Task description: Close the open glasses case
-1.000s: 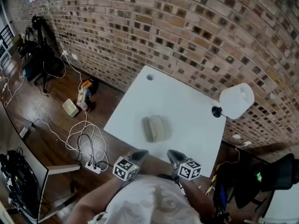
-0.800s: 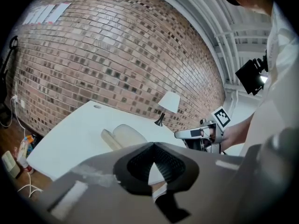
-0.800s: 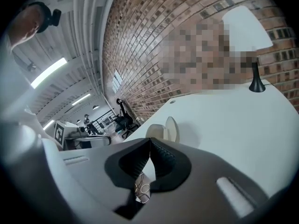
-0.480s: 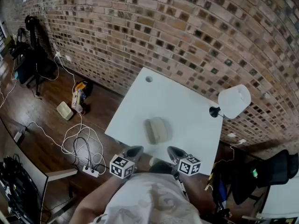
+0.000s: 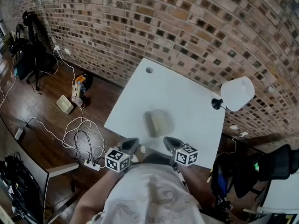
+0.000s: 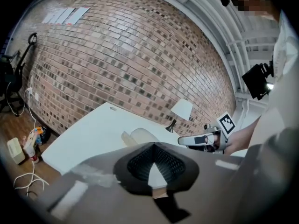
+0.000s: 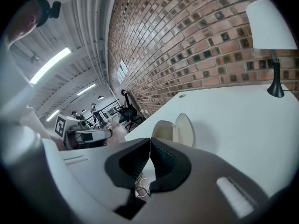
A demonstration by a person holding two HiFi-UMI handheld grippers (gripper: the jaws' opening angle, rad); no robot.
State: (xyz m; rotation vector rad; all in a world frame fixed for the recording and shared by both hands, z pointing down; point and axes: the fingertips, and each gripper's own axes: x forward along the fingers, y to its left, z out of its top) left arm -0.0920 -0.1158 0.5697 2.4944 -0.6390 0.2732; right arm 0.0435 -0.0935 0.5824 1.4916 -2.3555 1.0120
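Head view looks steeply down on a white table [image 5: 187,92] whose far edge runs along a brick wall [image 5: 140,27]. The glasses case [image 5: 156,123] lies open on it, nearer the near edge than the wall, its two pale halves side by side. Bare tabletop surrounds the case on every side. A white-shaded lamp [image 5: 236,93] stands well apart at the right edge, and a small round hole [image 5: 149,70] sits by the far left corner. The left gripper [image 5: 131,144] and right gripper [image 5: 169,142] hover at the near edge, short of the case and touching nothing, with an open gap between them. Left gripper view shows its fingers [image 6: 140,164] pressed together at the tips, empty, with the case beyond them. Right gripper view shows its fingers [image 7: 163,164] likewise closed on nothing, the case's lid standing up ahead. Left of the table, cables [image 5: 81,139] and a power strip [image 5: 92,165] lie on the wooden floor [image 5: 42,101].
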